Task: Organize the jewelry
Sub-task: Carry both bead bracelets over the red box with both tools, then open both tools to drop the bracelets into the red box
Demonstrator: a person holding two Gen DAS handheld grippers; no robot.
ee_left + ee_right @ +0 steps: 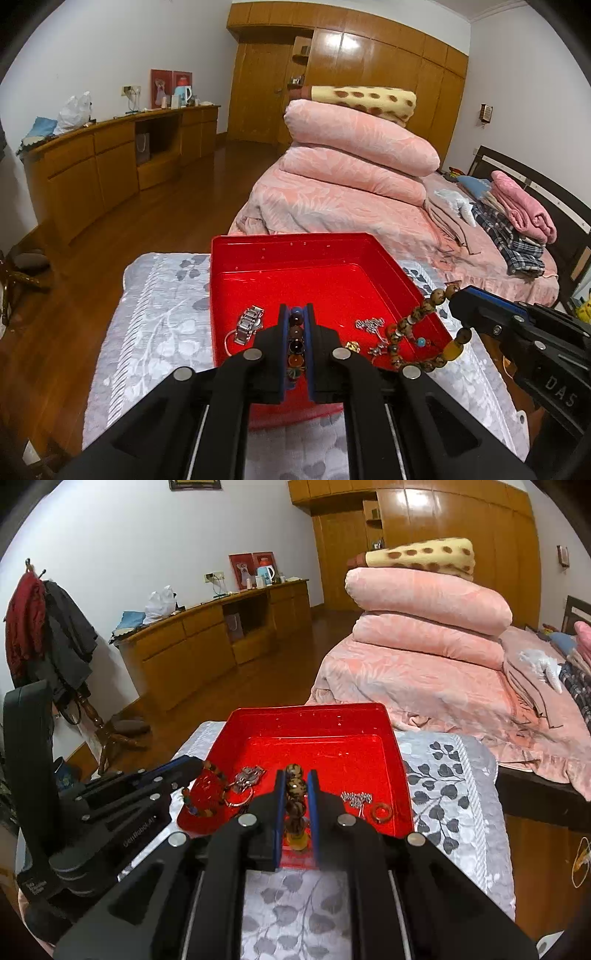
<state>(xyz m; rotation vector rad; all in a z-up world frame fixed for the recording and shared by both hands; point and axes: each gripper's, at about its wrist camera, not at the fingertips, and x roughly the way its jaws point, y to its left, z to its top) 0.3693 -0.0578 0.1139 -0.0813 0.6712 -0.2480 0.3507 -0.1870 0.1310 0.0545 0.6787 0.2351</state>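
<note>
My left gripper [296,325] is closed on a bracelet of glossy multicoloured round beads [295,345], the strand running lengthwise along the gap between my blue-lined fingers and pointing forward into the shallow red plastic tray [295,254]. My right gripper [296,788] is clamped on a longer string of mottled brown wooden beads with a yellow amber bead [421,325]. From the left view that string loops out of the right gripper's tip, droops across the tray's near right rim and trails partly inside.

Both grippers sit at the tray's near edge, left one toward the near left part, right one further to the right, so each strand has only to go forward and down to land on the red floor. Already lying there are a silver metal link watch [249,325] just left of my left gripper, a tangle of fine silver chain [356,798] and a small brown ring [382,812]. The tray rests on a counter covered with a grey leaf-print cloth [450,786]. I judge the wooden string needs the more care, since its hanging loop straddles the rim.
</note>
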